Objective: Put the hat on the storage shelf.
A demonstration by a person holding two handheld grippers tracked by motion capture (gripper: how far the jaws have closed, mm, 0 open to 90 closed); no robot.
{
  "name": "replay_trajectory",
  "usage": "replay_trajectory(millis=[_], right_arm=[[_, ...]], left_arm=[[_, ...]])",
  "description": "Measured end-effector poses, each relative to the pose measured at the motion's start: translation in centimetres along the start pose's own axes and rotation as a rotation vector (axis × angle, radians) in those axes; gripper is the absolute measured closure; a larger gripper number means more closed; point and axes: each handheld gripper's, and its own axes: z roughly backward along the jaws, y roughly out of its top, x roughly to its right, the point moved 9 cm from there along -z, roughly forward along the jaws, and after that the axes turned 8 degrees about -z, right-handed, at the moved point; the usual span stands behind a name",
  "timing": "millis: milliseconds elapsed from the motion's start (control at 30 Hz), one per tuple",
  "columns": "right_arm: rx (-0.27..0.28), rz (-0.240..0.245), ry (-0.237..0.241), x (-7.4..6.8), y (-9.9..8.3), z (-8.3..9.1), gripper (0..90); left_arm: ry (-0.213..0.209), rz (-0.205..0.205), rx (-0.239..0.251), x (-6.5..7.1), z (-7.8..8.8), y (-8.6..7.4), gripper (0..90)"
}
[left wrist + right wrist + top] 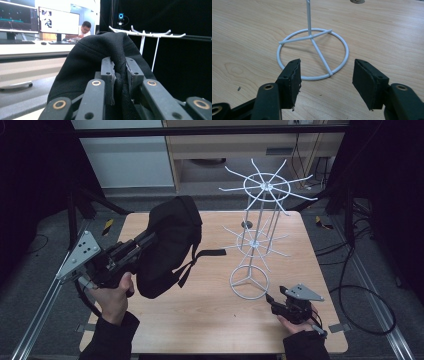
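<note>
Right tool [325, 75] low near the bench [200, 320] front edge, jaws wide apart, empty, facing the white wire rack [255, 240] base, left tool [120, 75] clamped on black backpack [167, 245], lifted over the bench's left side

Black bag [167, 245] aloft beside white rack [257, 240]

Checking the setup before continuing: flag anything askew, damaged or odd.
Nothing stands out. The white wire rack stands upright on the table; the left tool pinches the black bag and holds it off the table; the right tool is open.
</note>
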Motion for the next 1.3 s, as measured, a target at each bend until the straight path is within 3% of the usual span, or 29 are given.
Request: replay_trajectory(millis=[300,567,833,1300], right_arm=[[0.002,0.006,-0.002,0.1,0.0,-0.1,39.3],[0.008,0.009,-0.002,0.1,0.0,0.0,39.2],[0.007,0.01,-0.001,0.0,0.1,-0.1,39.2],[0.006,0.012,0.007,-0.1,0.0,-0.1,39.2]], left_arm=[[-0.03,0.03,0.048,-0.2,-1.3,2.3,78.8],[-0.043,0.014,0.067,0.3,-2.4,4.1,78.8],[-0.084,-0.009,0.079,1.9,-3.9,6.2,78.8],[-0.155,-0.005,0.02,3.3,-7.2,4.3,78.6]])
